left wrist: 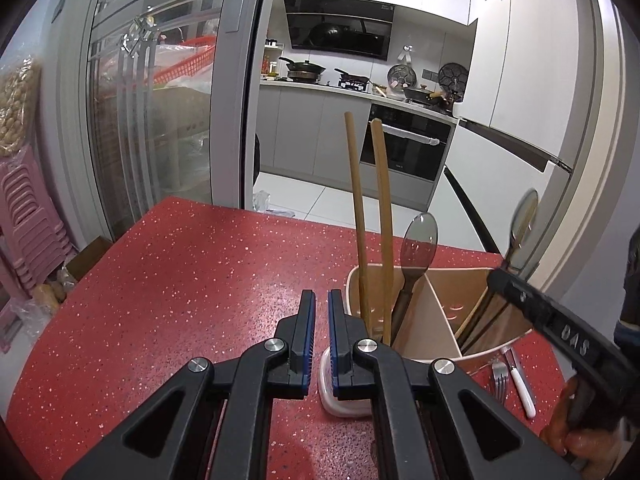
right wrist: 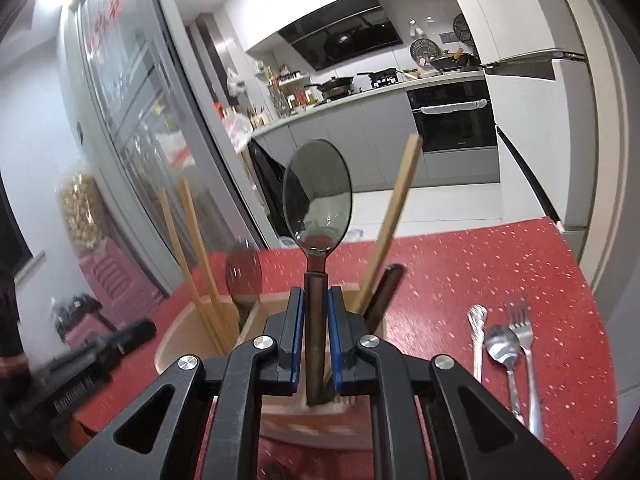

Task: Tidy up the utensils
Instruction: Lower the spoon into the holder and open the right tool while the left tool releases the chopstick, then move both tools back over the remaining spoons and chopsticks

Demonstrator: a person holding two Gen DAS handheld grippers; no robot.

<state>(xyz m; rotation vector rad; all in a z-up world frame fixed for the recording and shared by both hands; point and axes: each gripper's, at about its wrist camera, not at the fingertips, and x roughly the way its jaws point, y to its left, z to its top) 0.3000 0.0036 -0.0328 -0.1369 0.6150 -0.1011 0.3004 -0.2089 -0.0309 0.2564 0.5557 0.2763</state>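
Right gripper (right wrist: 314, 320) is clamped on the brown handle of a dark-bowled spoon (right wrist: 318, 192), bowl pointing straight up at 12 o'clock, handle end down inside the beige utensil holder (right wrist: 176, 340). The holder sits on the red speckled countertop (right wrist: 480, 264) and is split by dividers. In the right wrist view, two wooden chopsticks (right wrist: 192, 248) stand in the compartment at about 10 o'clock of the grip, with a second dark spoon (right wrist: 243, 276) just beside them, a bit blurred. Another chopstick (right wrist: 394, 216) leans off toward 1 o'clock, next to a dark brown handle (right wrist: 382, 296).

Left gripper (left wrist: 321, 320) has its jaws closed with nothing between the pads, hovering over the counter just beside the holder, which is at its 3 o'clock. Under its fingers there's a small white plastic container (left wrist: 340, 400); can't tell if they touch.

Loose stuff still on the counter at 3 to 4 o'clock of the right gripper: a silver spoon (right wrist: 502, 350), a fork (right wrist: 524, 340) and an ornate silver handle (right wrist: 478, 332), all lying close together.
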